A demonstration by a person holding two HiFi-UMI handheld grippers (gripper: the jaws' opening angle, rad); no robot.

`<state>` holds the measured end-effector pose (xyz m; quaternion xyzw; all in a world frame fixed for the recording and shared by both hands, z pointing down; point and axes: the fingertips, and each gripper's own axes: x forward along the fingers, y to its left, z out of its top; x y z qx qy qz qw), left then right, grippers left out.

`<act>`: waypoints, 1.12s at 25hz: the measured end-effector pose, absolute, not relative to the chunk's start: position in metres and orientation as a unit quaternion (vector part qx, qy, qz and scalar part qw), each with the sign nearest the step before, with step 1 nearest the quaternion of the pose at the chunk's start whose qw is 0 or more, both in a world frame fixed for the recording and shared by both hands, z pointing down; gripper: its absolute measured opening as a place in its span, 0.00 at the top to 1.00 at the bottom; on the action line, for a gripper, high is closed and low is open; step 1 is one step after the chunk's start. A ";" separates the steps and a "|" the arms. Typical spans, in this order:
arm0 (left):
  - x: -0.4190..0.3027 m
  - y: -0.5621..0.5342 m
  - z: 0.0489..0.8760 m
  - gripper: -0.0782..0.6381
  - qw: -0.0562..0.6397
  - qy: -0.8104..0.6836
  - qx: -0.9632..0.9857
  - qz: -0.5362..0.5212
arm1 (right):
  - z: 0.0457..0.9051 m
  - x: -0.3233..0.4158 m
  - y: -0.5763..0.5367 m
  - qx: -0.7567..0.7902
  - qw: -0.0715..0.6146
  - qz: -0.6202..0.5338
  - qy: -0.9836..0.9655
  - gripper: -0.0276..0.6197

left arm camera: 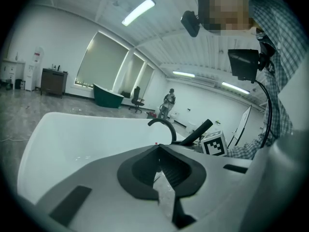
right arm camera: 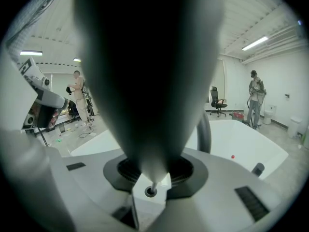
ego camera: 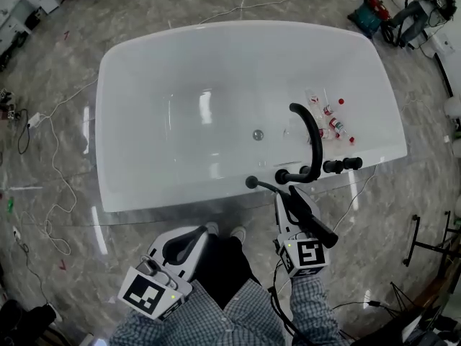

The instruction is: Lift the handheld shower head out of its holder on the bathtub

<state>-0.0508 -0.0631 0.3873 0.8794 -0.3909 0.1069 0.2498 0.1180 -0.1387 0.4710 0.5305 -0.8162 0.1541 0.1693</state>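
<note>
Glossy marble floor (ego camera: 144,6) around white bathtub (ego camera: 216,29)

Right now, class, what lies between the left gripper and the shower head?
In the head view, the person's dark trousers and shoe tips lie between the left gripper and the shower head, held by the right gripper.
</note>
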 end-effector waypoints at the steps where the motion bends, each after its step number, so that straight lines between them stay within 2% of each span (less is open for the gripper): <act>1: -0.051 -0.063 0.384 0.88 0.247 -0.391 0.880 0.105 | 0.469 0.120 -0.137 0.533 0.168 0.153 -0.815 0.77; 11: -0.051 -0.069 0.352 0.88 0.224 -0.394 0.887 0.087 | 0.442 0.137 -0.124 0.540 0.155 0.174 -0.808 0.77; 28: -0.053 -0.083 0.305 0.88 0.179 -0.388 0.903 0.052 | 0.352 0.135 -0.116 0.545 0.126 0.122 -0.820 0.77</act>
